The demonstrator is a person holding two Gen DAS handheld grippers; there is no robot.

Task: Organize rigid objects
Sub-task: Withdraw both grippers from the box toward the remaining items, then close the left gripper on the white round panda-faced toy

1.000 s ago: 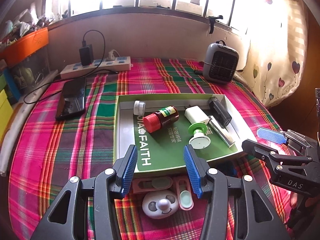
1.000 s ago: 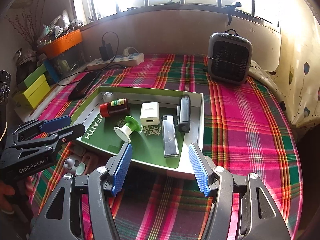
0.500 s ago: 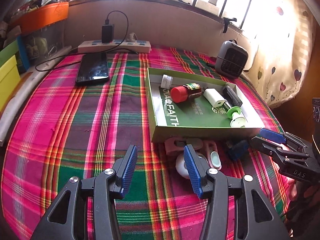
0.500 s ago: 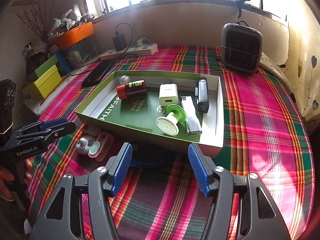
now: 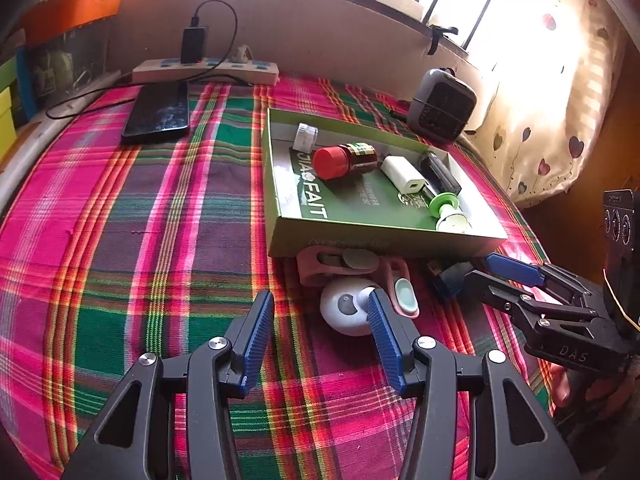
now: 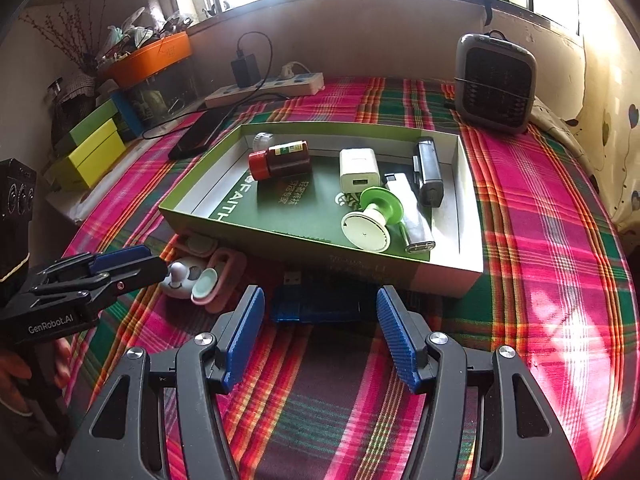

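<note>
A green tray [image 5: 276, 184] on the plaid cloth holds a red-capped bottle [image 5: 344, 159], a white charger [image 5: 402, 174], a black stick [image 6: 429, 168], a silver lighter [image 6: 412, 216], a green-and-white spool [image 6: 370, 222] and a small white jar [image 5: 305, 136]. In front of the tray lie a pink case [image 5: 340, 266], a white panda-faced piece [image 5: 344, 310] and a blue USB device [image 6: 316, 308]. My left gripper [image 5: 320, 300] is open and empty, with its right finger beside the panda piece. My right gripper [image 6: 320, 296] is open just short of the blue device.
A black phone [image 5: 158, 114] and a power strip [image 5: 206, 72] lie at the back left. A grey heater [image 6: 496, 84] stands at the back right. Yellow-green boxes [image 6: 94, 152] and an orange bin [image 6: 148, 56] line the left side. A curtain [image 5: 560, 100] hangs on the right.
My left gripper has swung from over the tray down to the cloth in front of it, left of the panda piece. My right gripper has sunk, and the blue device has come into view.
</note>
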